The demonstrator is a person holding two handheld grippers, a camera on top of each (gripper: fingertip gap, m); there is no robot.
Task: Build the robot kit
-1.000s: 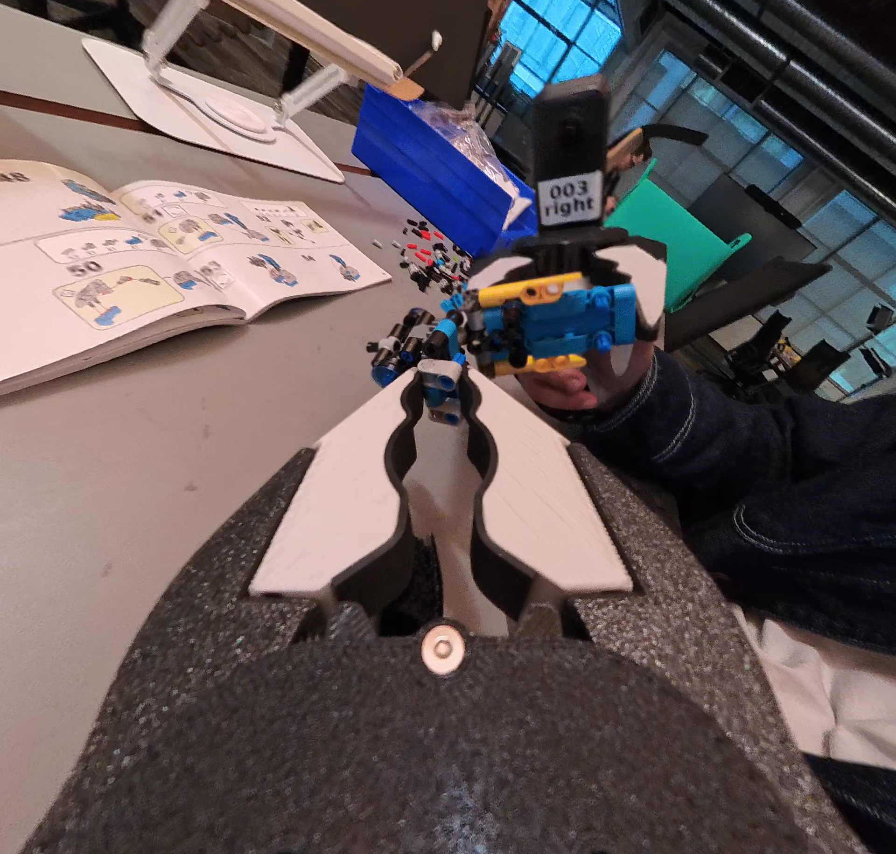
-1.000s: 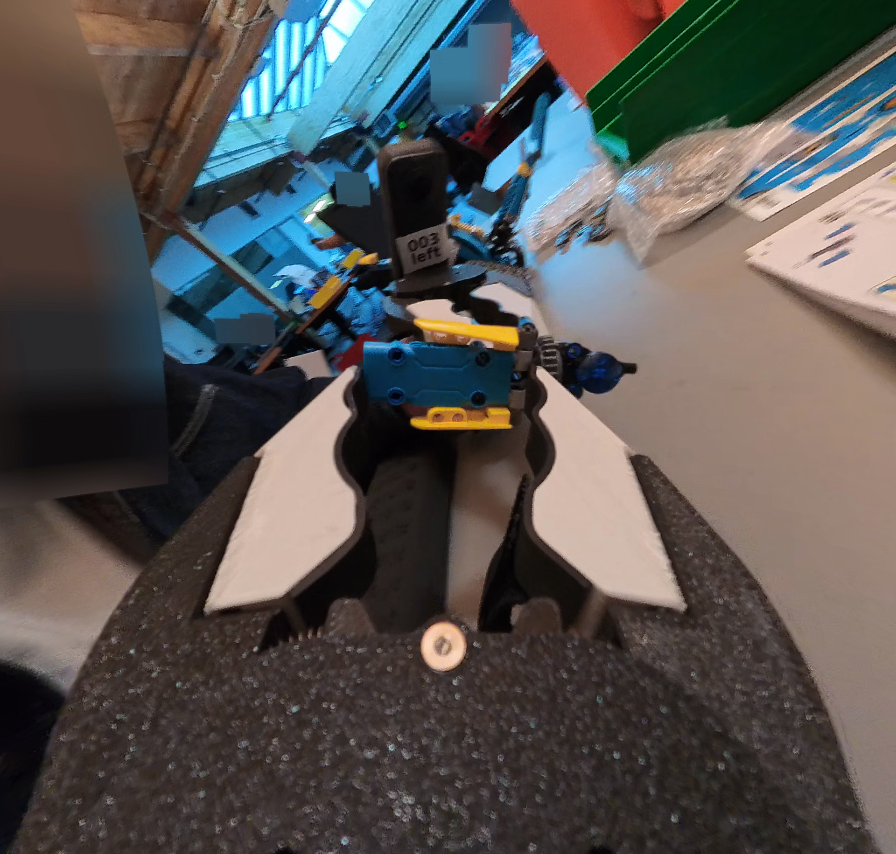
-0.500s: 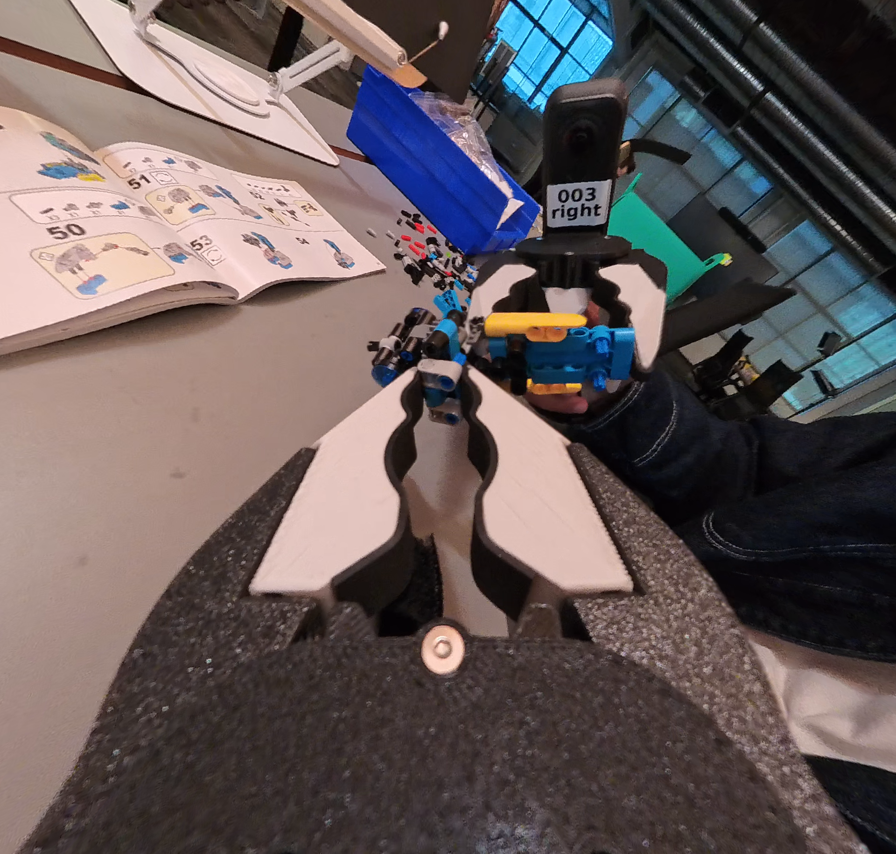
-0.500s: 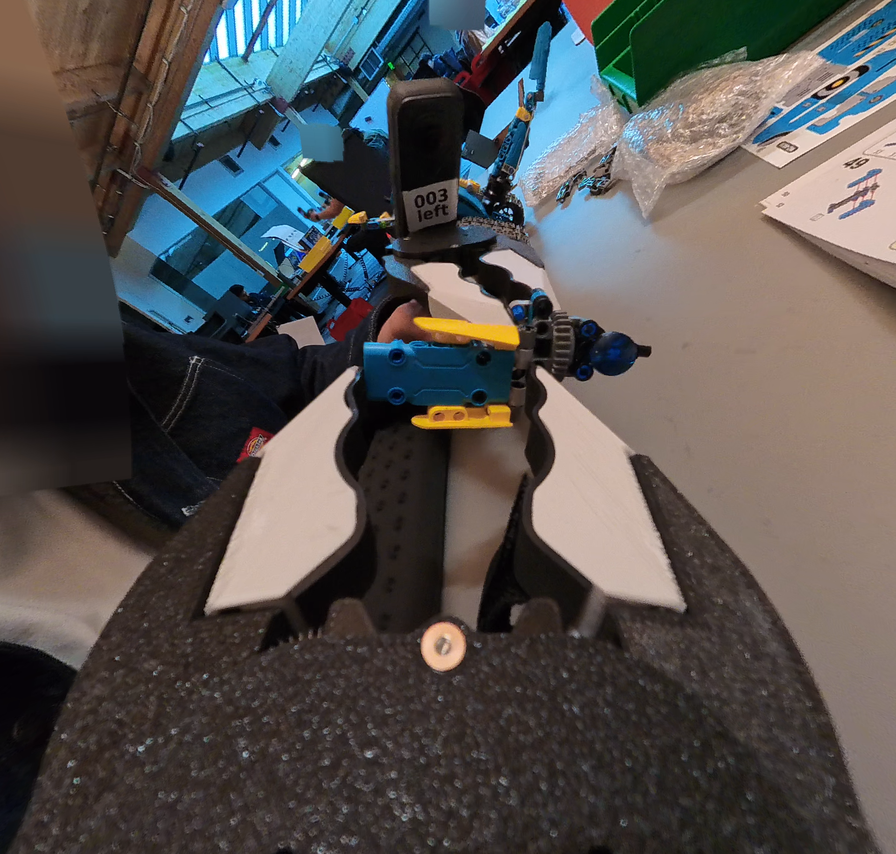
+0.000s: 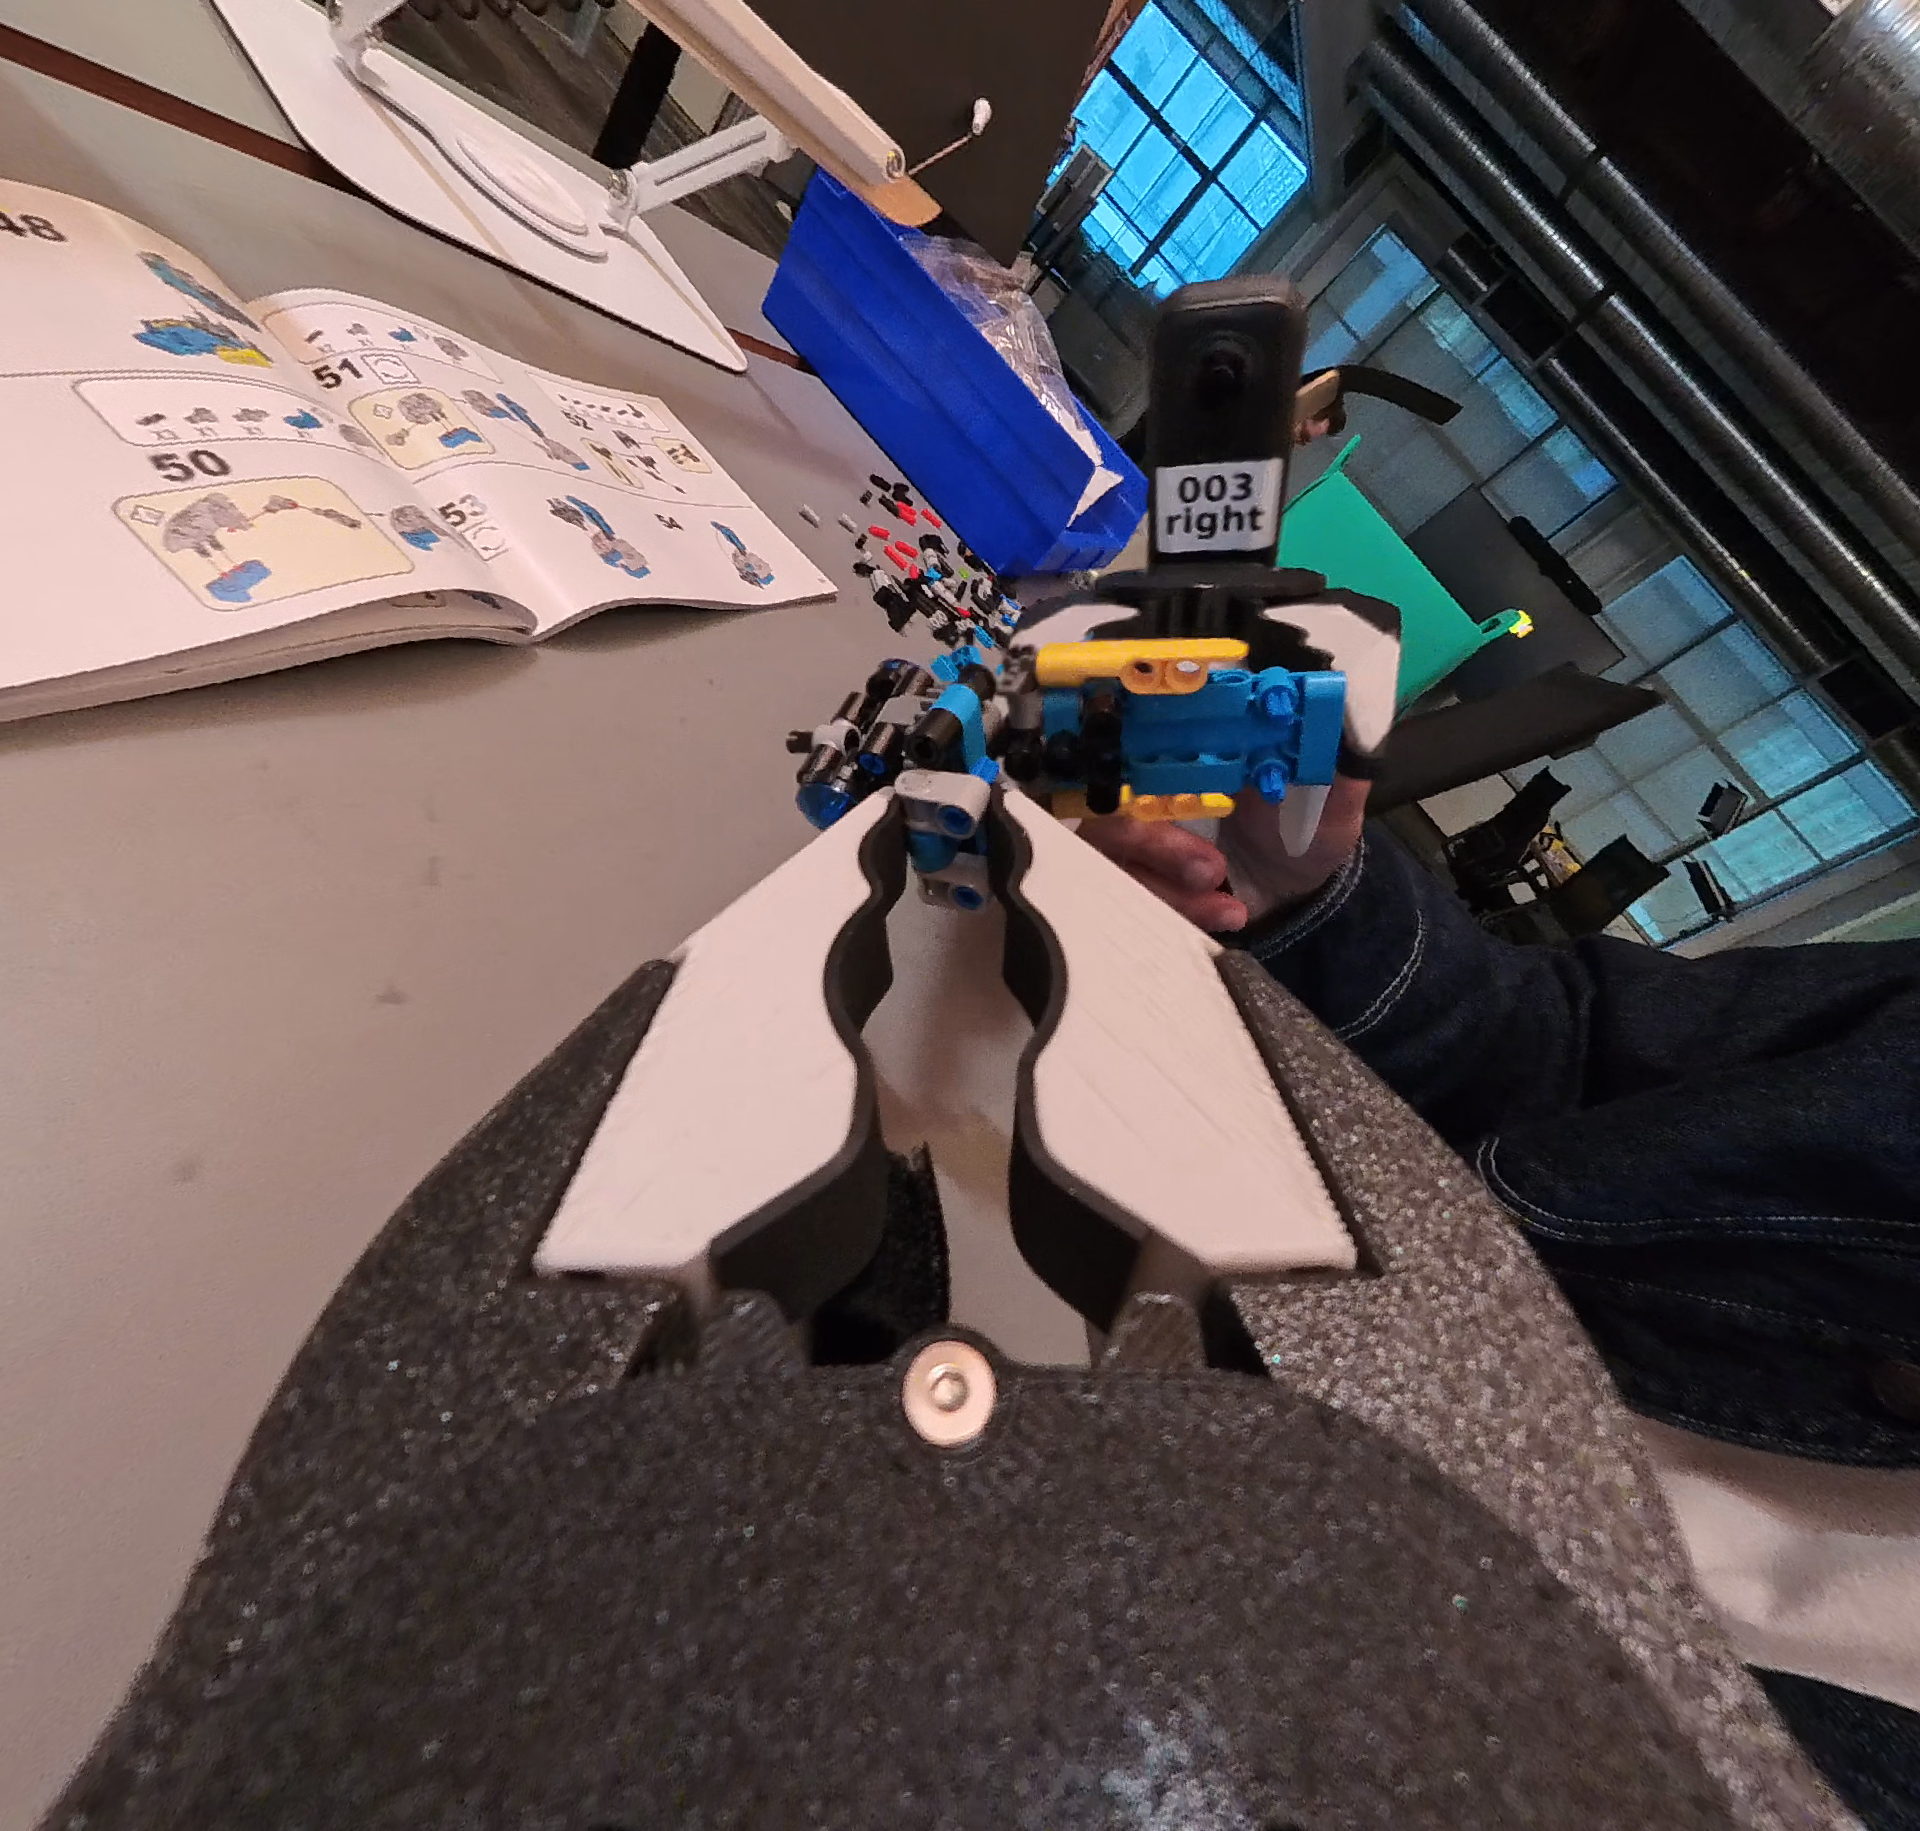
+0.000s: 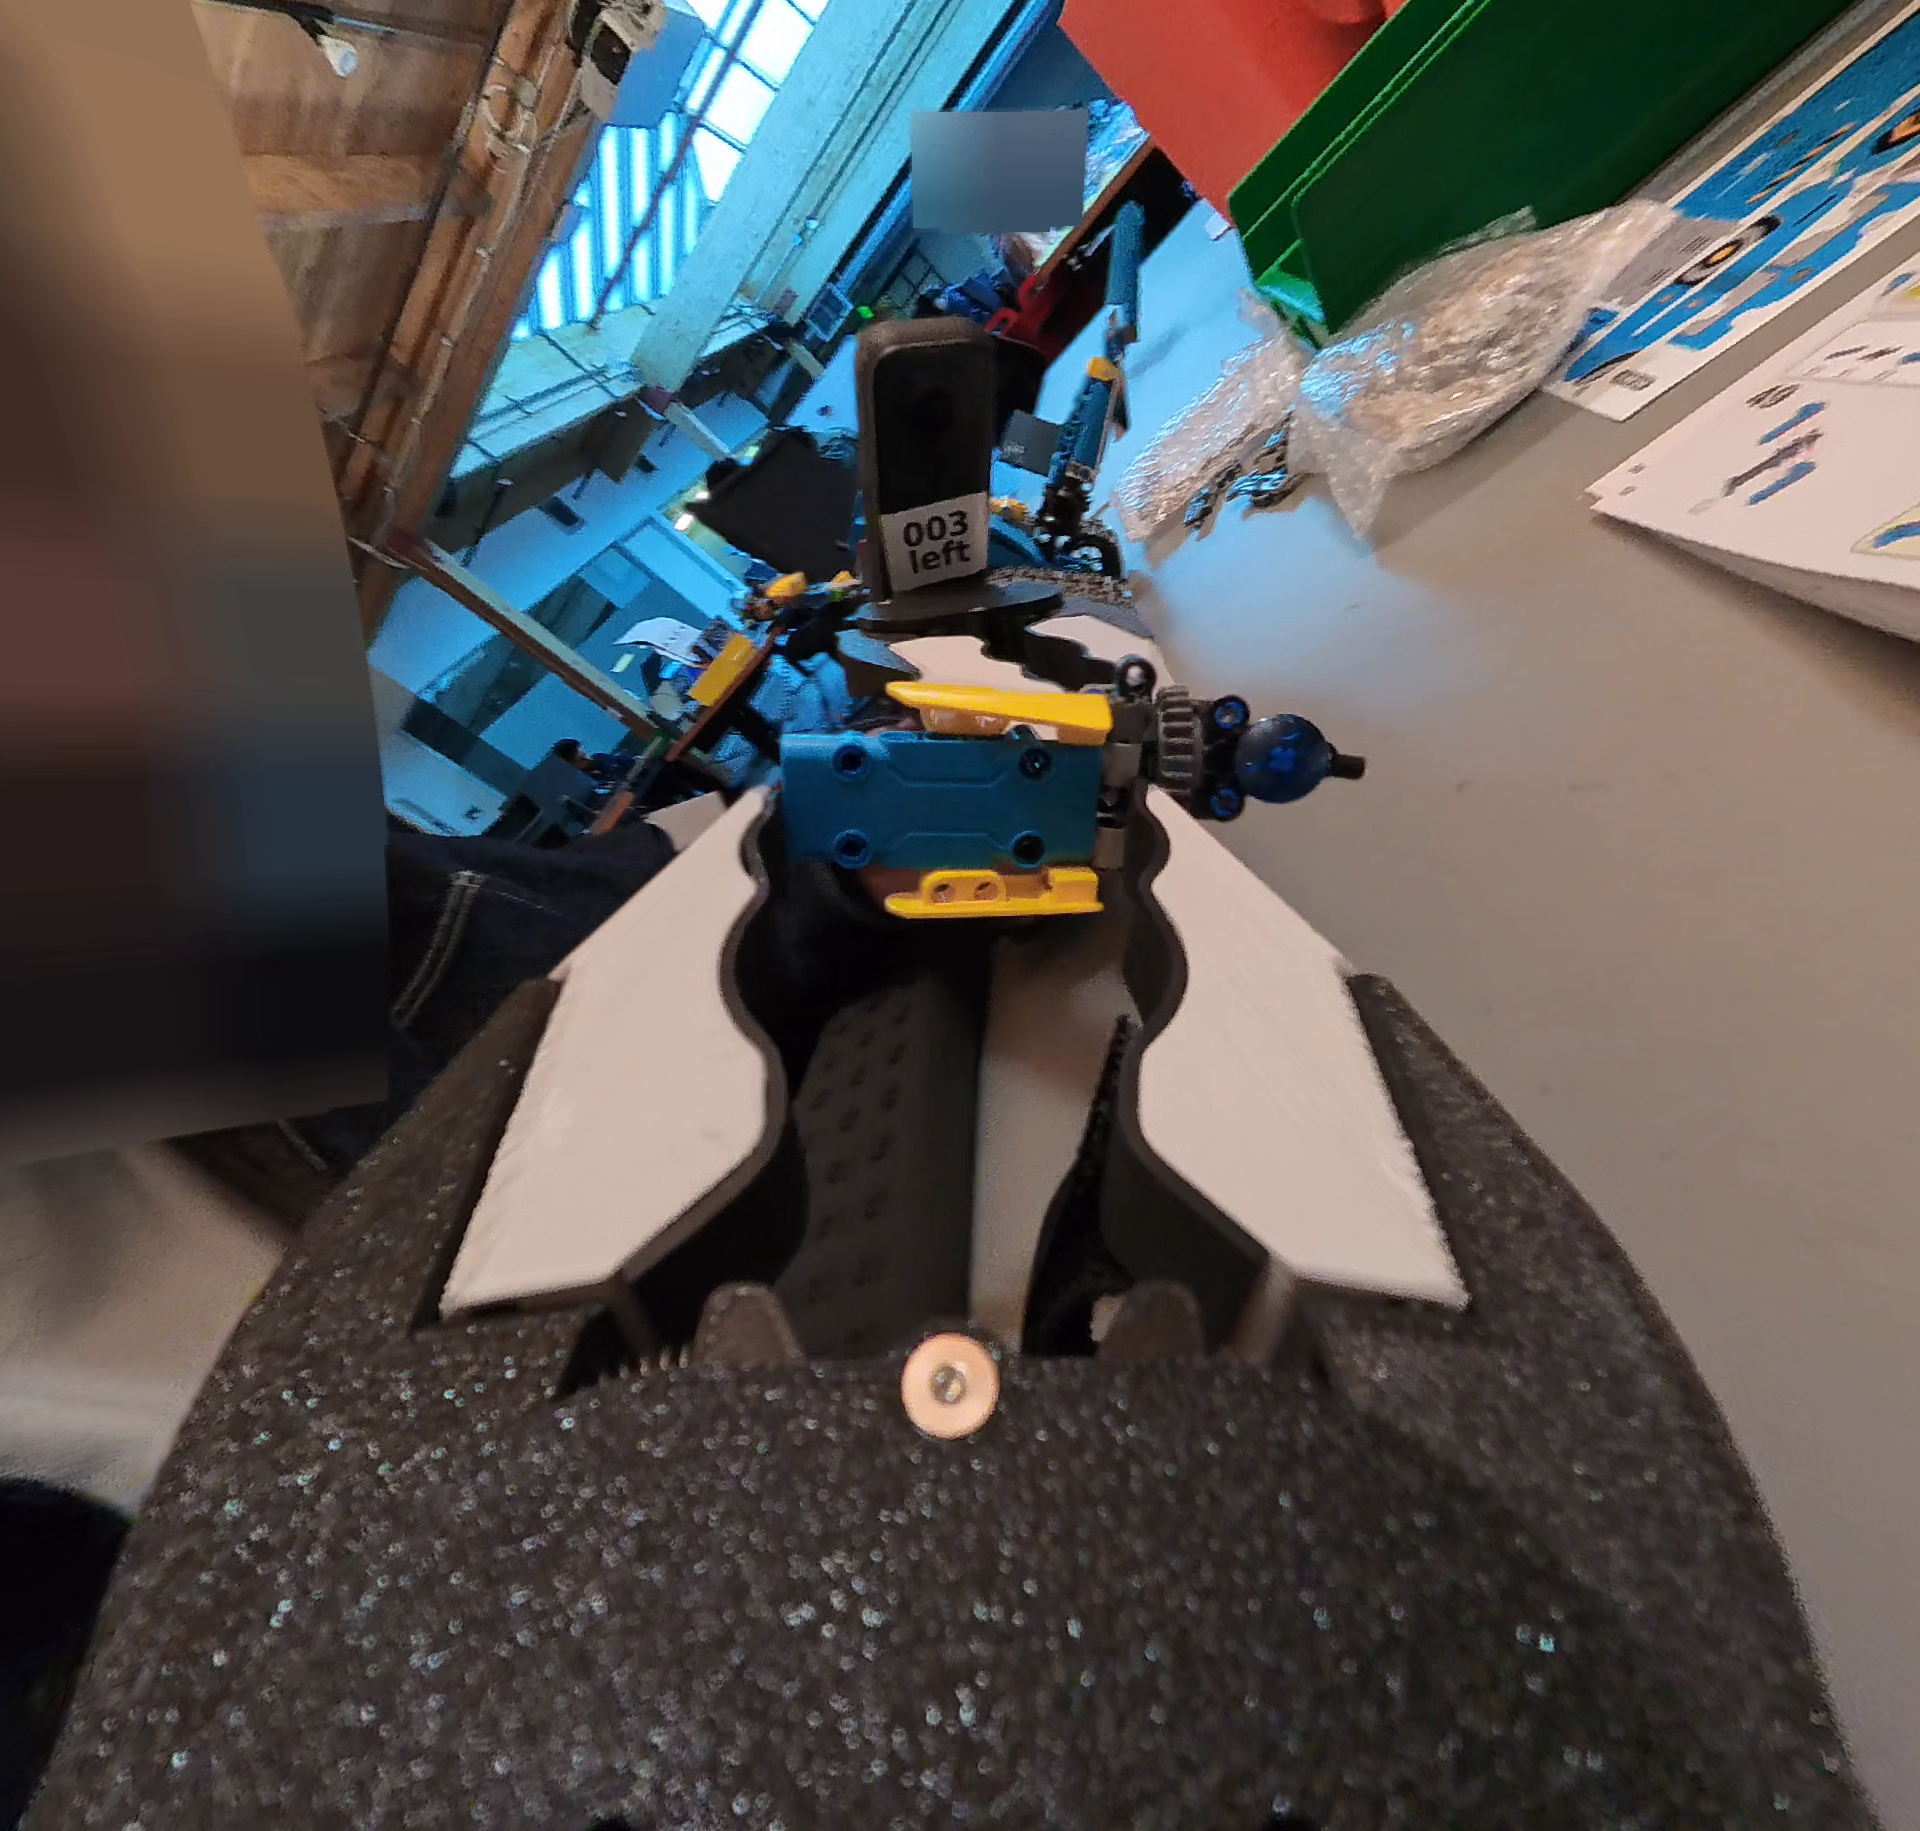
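Note:
A blue and yellow brick model is held above the grey table by both grippers, which face each other. My left gripper is shut on a small grey and blue piece at the model's near left end, beside its black wheels. The right gripper shows beyond it, clamping the blue body. In the right wrist view my right gripper is shut on the blue body. A gear and a blue ball stick out to the right. The left gripper is partly hidden behind the model.
An open instruction booklet lies at the left, with loose small parts, a blue bin and a white stand base behind. A denim sleeve is at the right. Green bin, plastic bags and booklet show in the right wrist view.
Both grippers keep their hold on the model. The two grippers and the model have shifted and tilted slightly together above the table; neither grip has changed.

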